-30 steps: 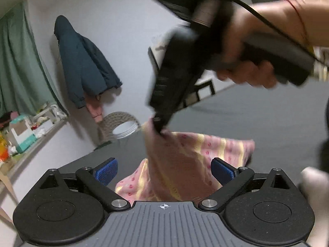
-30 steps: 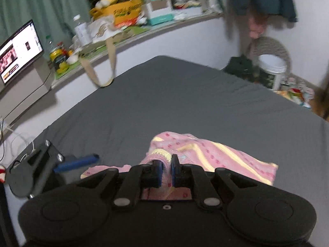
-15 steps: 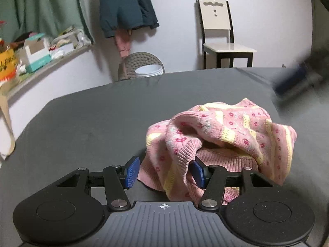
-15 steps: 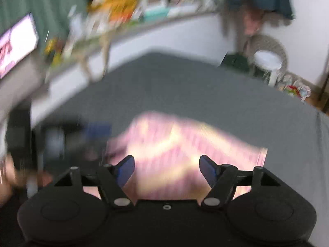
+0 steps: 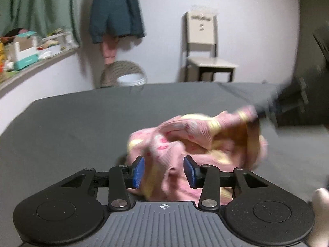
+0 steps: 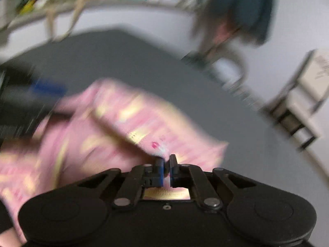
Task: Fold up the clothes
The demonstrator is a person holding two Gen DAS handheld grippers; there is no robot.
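Right now your left gripper (image 5: 163,170) has its blue pads spread apart with a bunch of the pink sweater (image 5: 197,144) lying between them, not yet pinched. Your right gripper (image 6: 166,169) has its jaws nearly together, clamped on an edge of the same sweater (image 6: 115,121), which sits crumpled on the grey bed sheet (image 5: 72,123).

As for containers, a woven basket (image 5: 123,72) stands past the far edge of the bed with a white bucket (image 5: 131,79) in it; what the bucket holds can't be made out. On the shelf (image 5: 30,65) sit a few open cardboard boxes (image 5: 22,49), contents too blurred to name.

Your left view shows the chair (image 5: 205,51) sharply and your right gripper only as a dark smear lifting the sweater's far corner. Your right view, heavily blurred, shows your left gripper (image 6: 41,90) at the sweater's other side.
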